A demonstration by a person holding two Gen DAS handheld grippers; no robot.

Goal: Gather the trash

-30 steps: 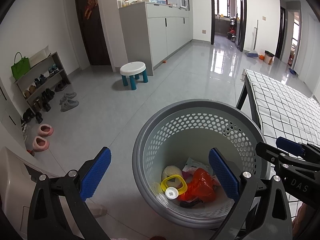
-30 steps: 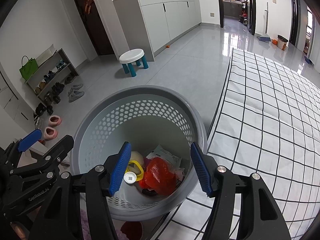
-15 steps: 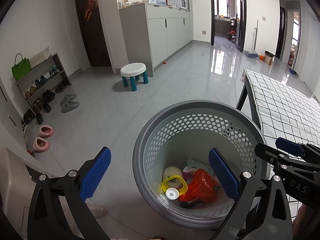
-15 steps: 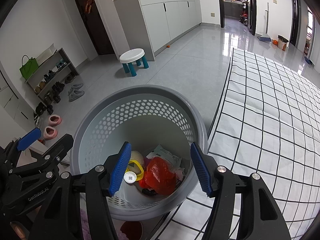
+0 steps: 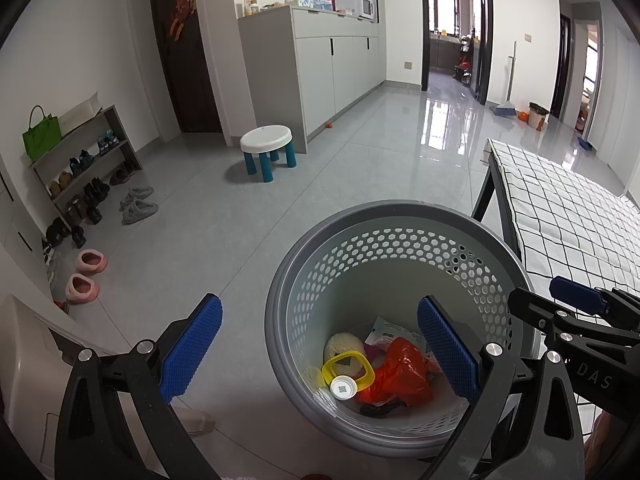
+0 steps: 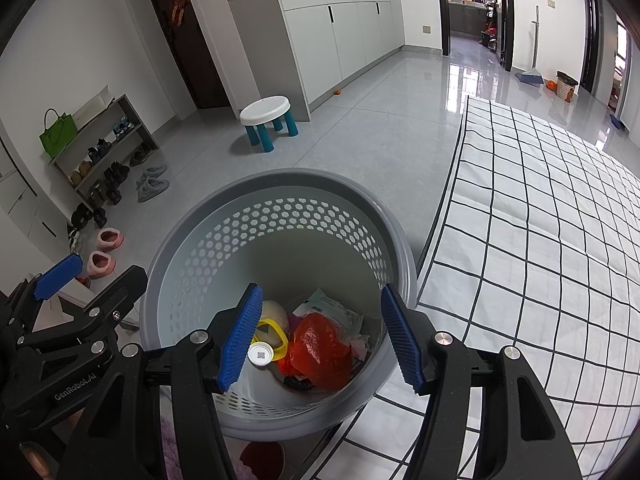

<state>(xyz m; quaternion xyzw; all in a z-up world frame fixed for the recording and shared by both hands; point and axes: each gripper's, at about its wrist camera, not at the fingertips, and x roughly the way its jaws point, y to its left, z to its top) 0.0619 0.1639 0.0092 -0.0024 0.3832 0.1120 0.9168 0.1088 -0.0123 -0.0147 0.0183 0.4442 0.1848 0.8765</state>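
Note:
A grey perforated basket [image 5: 394, 216] [image 6: 280, 178] stands on the floor beside the checked table. In its bottom lie a red plastic bag [image 5: 400, 372] [image 6: 320, 350], a yellow ring-shaped lid [image 5: 348, 368] [image 6: 272, 334], a white cap with a printed code [image 5: 343, 387] [image 6: 260, 354], a cream lump and a printed wrapper [image 5: 388, 330]. My left gripper [image 5: 320, 348] hangs open above the basket's left rim with nothing between its blue pads. My right gripper [image 6: 320, 340] is open over the basket, empty, its blue pads [image 6: 400, 340] apart.
A table with a black-and-white checked cloth [image 6: 540, 240] [image 5: 560, 208] runs along the right. A white stool with teal legs [image 5: 268, 152], a shoe rack with a green bag [image 5: 80, 160], slippers [image 5: 86, 276] and grey cabinets [image 5: 332, 64] stand further off on the tiled floor.

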